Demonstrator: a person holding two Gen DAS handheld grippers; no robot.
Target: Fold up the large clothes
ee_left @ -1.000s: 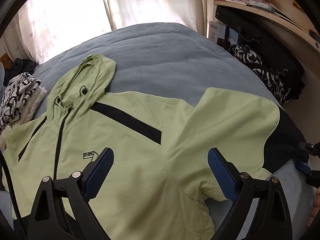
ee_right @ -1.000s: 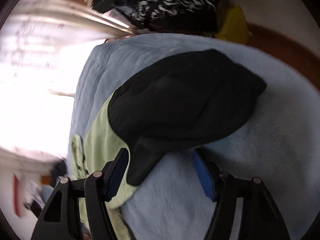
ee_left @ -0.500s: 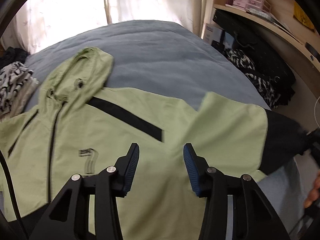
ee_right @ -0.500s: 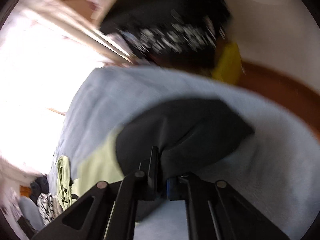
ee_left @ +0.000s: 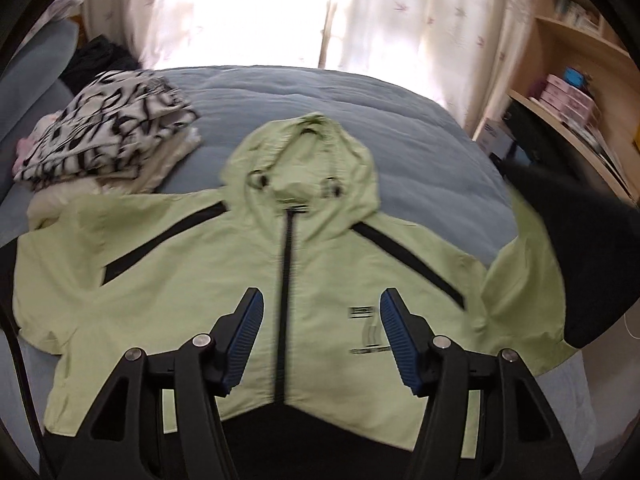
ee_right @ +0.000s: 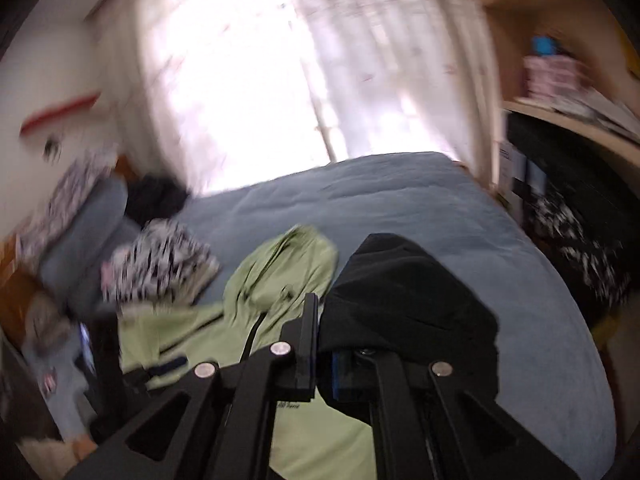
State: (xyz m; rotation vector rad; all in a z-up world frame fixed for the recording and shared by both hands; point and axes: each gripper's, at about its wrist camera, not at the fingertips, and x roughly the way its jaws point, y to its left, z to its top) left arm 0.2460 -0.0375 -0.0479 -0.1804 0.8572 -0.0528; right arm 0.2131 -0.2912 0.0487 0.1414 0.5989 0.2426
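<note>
A light green hooded jacket (ee_left: pixel 192 280) lies front-up and spread flat on the blue-grey bed cover (ee_left: pixel 320 96), hood toward the curtained window (ee_left: pixel 256 8) and zipper running straight down the middle. Beyond the hood the cover is bare all the way to the window. To the right of the jacket, bare cover runs on to the bed's edge, seen best from the right wrist.

The left gripper (ee_left: pixel 320 328) hovers above the jacket's chest, astride the zipper. Its jaws stand partly apart and have just been opening; nothing is between the blue pads.

The right gripper (ee_right: pixel 320 356) is clamped tight on the black cuff end of the jacket's sleeve (ee_right: pixel 408 304), which is lifted off the bed and bunched above the fingers, over the jacket's right half.

Left of the hood sits a stack of folded black-and-white patterned clothes (ee_left: pixel 104 144), touching the jacket's left shoulder. A blue-grey pillow (ee_right: pixel 88 224) and dark clothing lie farther left of that stack. Past the bed's right edge stand wooden shelves (ee_left: pixel 580 92) holding pink boxes (ee_left: pixel 568 96), with dark bags beneath, close to the raised sleeve.
</note>
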